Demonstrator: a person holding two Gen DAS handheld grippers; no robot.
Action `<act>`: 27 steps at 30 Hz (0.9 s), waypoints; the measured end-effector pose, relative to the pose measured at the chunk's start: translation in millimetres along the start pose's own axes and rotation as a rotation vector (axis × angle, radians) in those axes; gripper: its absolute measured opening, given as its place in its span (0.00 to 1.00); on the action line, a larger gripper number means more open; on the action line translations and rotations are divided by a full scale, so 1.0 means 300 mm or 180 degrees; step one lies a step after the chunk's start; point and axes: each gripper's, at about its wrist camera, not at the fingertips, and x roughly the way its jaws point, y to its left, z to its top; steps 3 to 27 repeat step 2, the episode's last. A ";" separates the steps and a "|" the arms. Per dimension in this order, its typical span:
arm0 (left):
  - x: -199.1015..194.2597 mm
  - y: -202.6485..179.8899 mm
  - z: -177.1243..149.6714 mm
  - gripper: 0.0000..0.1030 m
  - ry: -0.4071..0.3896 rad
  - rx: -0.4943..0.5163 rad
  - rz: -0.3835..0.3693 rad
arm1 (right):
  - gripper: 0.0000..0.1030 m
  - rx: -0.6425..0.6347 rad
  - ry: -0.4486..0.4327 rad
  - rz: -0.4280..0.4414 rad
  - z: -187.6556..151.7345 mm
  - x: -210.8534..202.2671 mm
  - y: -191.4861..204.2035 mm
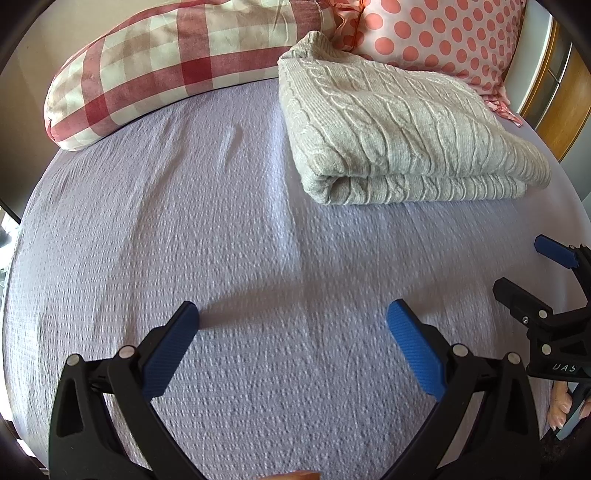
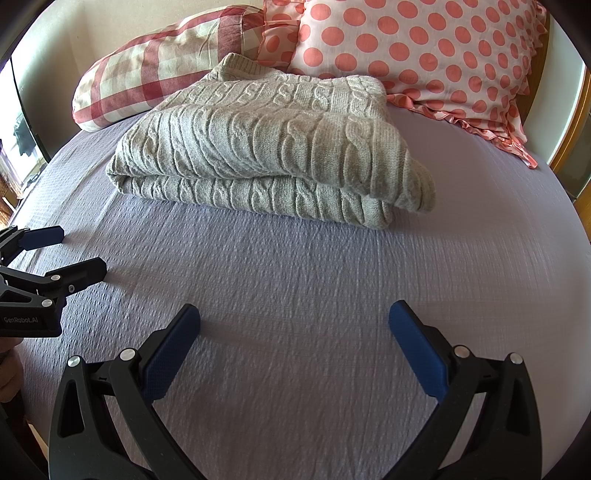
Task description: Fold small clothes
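Note:
A grey cable-knit sweater [image 1: 399,129] lies folded in a thick bundle on the lilac bedspread [image 1: 229,240], toward the pillows; it also shows in the right wrist view [image 2: 266,147]. My left gripper [image 1: 293,321] is open and empty, low over bare bedspread, short of the sweater and to its left. My right gripper [image 2: 294,321] is open and empty, in front of the sweater, apart from it. The right gripper shows at the right edge of the left wrist view [image 1: 532,273], and the left gripper at the left edge of the right wrist view [image 2: 74,254].
A red-and-cream checked pillow [image 1: 166,59] and a pink polka-dot pillow [image 1: 443,33] lie at the head of the bed behind the sweater. A wooden bed frame [image 1: 561,110] runs along the right. The bedspread [image 2: 314,280] spreads wide in front of the sweater.

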 end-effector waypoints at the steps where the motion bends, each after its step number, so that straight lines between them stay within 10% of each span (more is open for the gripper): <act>1: 0.000 0.000 -0.001 0.98 0.0002 -0.0001 0.0000 | 0.99 0.0000 0.0000 0.0000 0.000 -0.001 0.000; 27: 0.000 0.000 -0.001 0.98 0.0002 0.0001 0.0000 | 0.99 0.0000 0.0000 0.0000 0.000 -0.001 0.000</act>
